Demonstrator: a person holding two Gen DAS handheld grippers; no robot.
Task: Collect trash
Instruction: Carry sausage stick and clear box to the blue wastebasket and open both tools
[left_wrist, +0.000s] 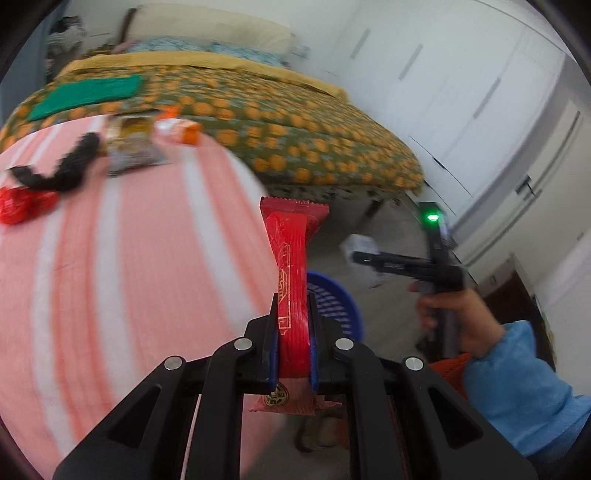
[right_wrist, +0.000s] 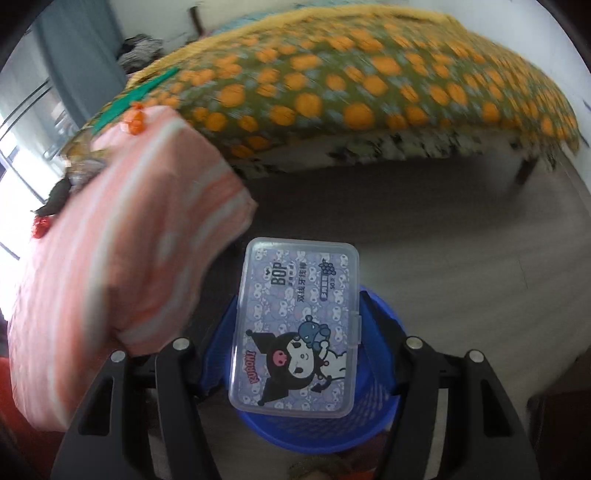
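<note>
- Over the striped pink cloth's (left_wrist: 122, 266) edge: left gripper (left_wrist: 293, 325) clamped tight on a red wrapper (left_wrist: 291, 258).
- Right above the blue basket (right_wrist: 373, 398): right gripper (right_wrist: 295, 325) about half open, gripping a clear floss-pick box (right_wrist: 295, 325).

A pink striped cloth (left_wrist: 122, 258) carries wrappers (left_wrist: 135, 146) (blurred), a red packet (left_wrist: 22, 206) and a black thing (left_wrist: 62, 171); a blue basket (right_wrist: 384, 410) stands on the floor (right_wrist: 461, 266).

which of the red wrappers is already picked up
The long red wrapper, clamped upright between the left gripper's pads. The other, a crumpled red wrapper, lies untouched on the pink striped cloth beside a black item.
</note>
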